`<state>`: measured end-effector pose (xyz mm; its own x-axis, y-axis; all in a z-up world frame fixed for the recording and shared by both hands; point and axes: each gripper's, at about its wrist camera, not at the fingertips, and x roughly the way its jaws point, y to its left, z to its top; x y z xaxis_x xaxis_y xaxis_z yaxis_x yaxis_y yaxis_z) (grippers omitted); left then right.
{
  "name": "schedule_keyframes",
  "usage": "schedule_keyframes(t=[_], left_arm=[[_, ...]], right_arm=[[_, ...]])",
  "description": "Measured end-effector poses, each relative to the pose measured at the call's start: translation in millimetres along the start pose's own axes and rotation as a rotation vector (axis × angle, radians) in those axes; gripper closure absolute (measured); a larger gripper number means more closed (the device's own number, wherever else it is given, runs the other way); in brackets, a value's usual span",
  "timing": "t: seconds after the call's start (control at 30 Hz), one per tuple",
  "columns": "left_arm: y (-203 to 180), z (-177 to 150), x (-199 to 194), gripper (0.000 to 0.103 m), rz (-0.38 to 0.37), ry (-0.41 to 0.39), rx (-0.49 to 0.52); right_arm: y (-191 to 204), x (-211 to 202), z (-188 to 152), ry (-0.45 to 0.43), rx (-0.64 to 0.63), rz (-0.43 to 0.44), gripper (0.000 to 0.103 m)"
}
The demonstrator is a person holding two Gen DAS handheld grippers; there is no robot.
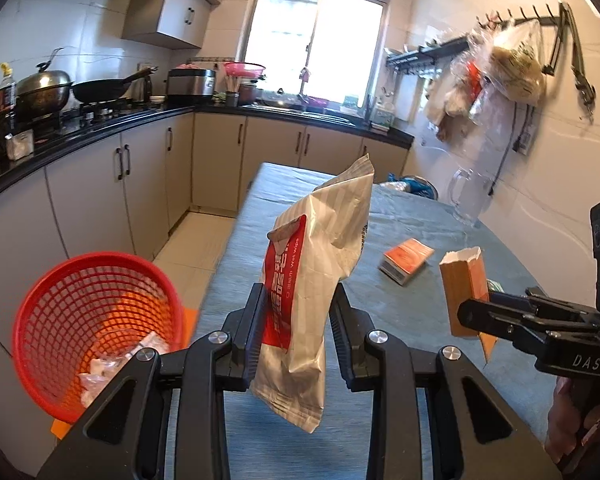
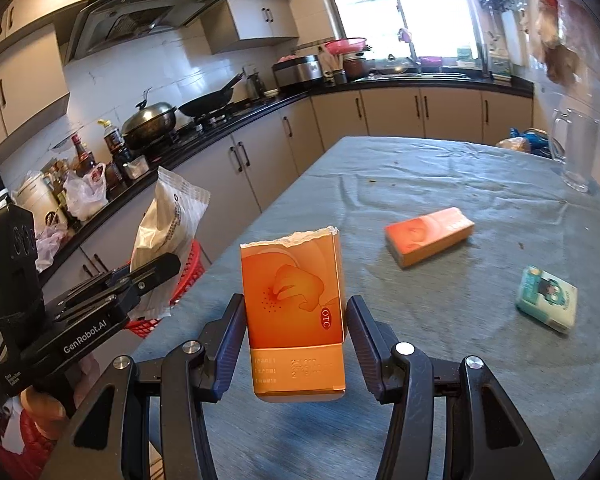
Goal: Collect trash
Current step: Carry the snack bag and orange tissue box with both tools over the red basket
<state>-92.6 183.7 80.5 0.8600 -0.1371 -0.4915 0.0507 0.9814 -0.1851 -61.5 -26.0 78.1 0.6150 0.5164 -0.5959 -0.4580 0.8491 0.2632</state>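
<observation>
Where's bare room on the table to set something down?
Free: the blue tablecloth between the lying orange box and the far edge, and the near strip below the teal pack. Crowded: far right corner, with the glass pitcher and blue bag.

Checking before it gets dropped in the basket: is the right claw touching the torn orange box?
Touching. The right wrist view shows the right claw with both fingers pressed against the sides of the torn orange box, holding it above the table.

light: daylight, window [image 1: 316,40] blown out | blur: right wall smeared | edges: fisheye bend, dark corners
</observation>
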Motion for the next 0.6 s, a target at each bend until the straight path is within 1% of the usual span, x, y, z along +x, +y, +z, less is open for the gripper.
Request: schedule_keyframes(t=[0.17,0.3,0.37,0.53,0.6], left_arm=[[28.2,4.2,-8.8,0.073,0.035,-0.021,-0.037],[58.0,7.7,-18.7,0.073,0.083,-0.043,-0.072],[78.8,8.3,-24.3,0.073,0.119,-0.051,-0.097],[126.0,3.4,-30.9,0.073,0.185,-0.047,-0.174],[141.3,-0.4,-32.2,0.073,0.196,-0.039,-0.2]], right_arm=[[18.9,15.6,8.9,0.024,-0.029,0.03,0.048],[39.8,31.1,20.5,0.044,-0.056,0.062,0.048],[51.4,38.1,26.5,0.051,-0.073,0.079,0.047],[82.0,57.8,36.5,0.075,-0.098,0.131,0.047],[95.9,67.3,39.6,0.086,-0.112,0.149,0.047]])
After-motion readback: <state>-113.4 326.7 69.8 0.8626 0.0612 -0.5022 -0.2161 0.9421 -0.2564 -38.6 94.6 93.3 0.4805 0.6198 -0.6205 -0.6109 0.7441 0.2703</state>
